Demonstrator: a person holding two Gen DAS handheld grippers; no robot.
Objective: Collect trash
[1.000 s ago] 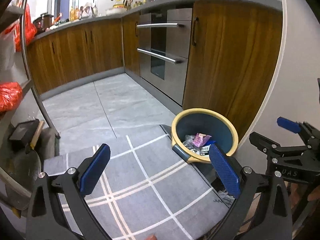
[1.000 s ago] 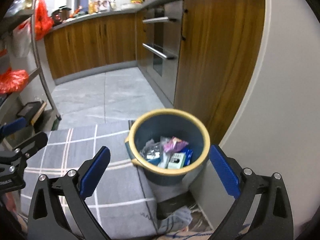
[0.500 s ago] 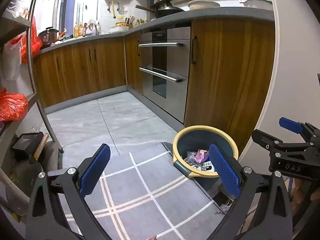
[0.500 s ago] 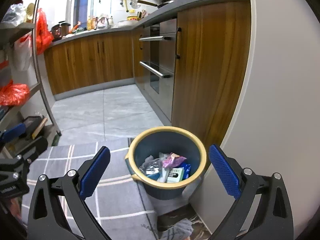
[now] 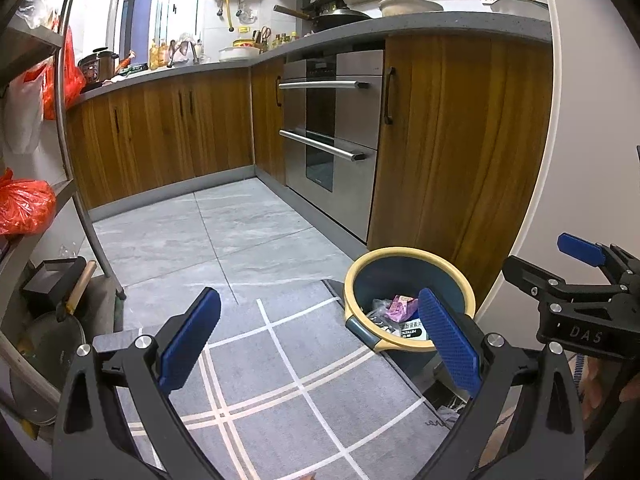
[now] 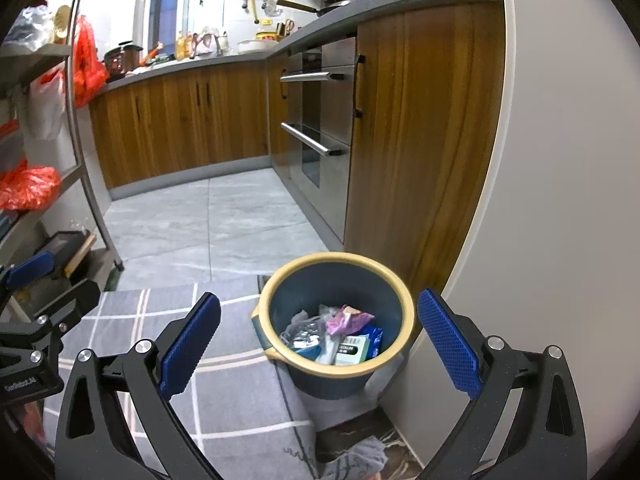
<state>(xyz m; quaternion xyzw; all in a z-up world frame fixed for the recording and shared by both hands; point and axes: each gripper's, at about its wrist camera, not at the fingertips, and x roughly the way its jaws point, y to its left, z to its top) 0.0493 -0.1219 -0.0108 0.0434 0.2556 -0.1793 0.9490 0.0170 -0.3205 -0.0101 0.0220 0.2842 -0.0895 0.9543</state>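
A blue bin with a yellow rim stands on the floor against the wooden cabinet end. Inside it lie several pieces of trash: a purple wrapper, a white-and-green box and a grey crumpled bag. My left gripper is open and empty, held above the grey rug to the left of the bin. My right gripper is open and empty too, raised over the bin and looking down into it. The right gripper's side also shows at the right edge of the left wrist view.
A grey rug with white lines lies beside the bin. Wooden cabinets and a steel oven line the back and right. A metal shelf rack with red bags stands left. A crumpled cloth lies below the bin.
Both grippers have lifted and tilted upward, so the bin sits lower and smaller in each view and more of the counter shows. Both stay open and empty.
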